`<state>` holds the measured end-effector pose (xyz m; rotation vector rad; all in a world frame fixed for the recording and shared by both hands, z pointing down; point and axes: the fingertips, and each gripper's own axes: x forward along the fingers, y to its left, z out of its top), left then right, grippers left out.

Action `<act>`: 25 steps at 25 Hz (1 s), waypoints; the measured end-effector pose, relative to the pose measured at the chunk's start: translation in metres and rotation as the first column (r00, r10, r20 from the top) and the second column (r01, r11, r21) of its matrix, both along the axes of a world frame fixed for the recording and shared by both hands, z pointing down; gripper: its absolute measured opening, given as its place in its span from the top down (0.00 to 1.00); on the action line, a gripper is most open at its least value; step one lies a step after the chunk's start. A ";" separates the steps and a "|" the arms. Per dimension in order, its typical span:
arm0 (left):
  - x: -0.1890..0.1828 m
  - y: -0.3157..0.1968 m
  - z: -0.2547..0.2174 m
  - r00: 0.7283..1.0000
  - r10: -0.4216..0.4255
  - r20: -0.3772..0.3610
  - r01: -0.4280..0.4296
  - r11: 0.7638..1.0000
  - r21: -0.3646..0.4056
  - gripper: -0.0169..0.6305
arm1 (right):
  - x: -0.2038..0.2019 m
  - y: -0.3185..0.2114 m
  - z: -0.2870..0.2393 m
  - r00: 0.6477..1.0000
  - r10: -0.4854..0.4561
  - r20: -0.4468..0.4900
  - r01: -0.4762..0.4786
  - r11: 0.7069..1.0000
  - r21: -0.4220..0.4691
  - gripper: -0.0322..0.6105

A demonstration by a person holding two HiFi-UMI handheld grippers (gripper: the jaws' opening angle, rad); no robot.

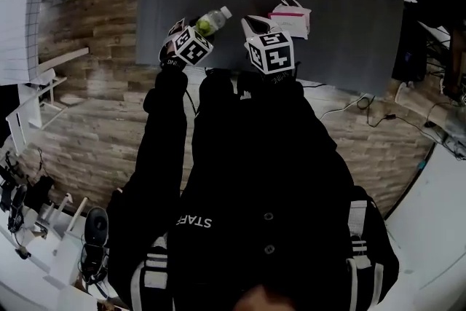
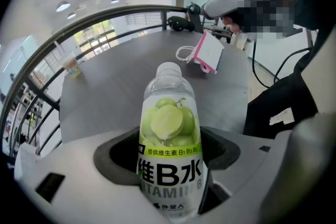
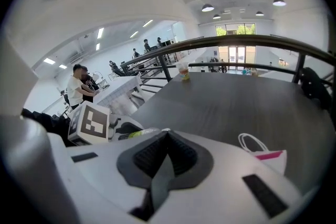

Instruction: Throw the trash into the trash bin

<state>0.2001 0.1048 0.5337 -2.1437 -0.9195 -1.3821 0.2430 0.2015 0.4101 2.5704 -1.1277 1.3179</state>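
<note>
Left gripper (image 2: 170,186) pinches the green-label bottle (image 2: 169,128) low on its body, neck pointing away from the jaws, at the near edge of the grey table (image 1: 342,4). Right gripper (image 3: 164,165): jaws pressed together, nothing held. A pink-and-white bag (image 3: 273,159) lies just ahead, to its right. Probably the carry step. No trash bin shows, so you must find it before letting go

Left tongs (image 2: 170,165) clamp the bottle (image 2: 168,113); right tongs (image 3: 167,139) pressed together.
</note>
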 end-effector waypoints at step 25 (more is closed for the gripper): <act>-0.225 -0.234 -0.003 0.735 -0.678 -0.002 0.677 0.735 -0.043 0.47 | -0.170 -0.275 0.031 0.821 -0.566 0.076 0.567 0.824 0.013 0.93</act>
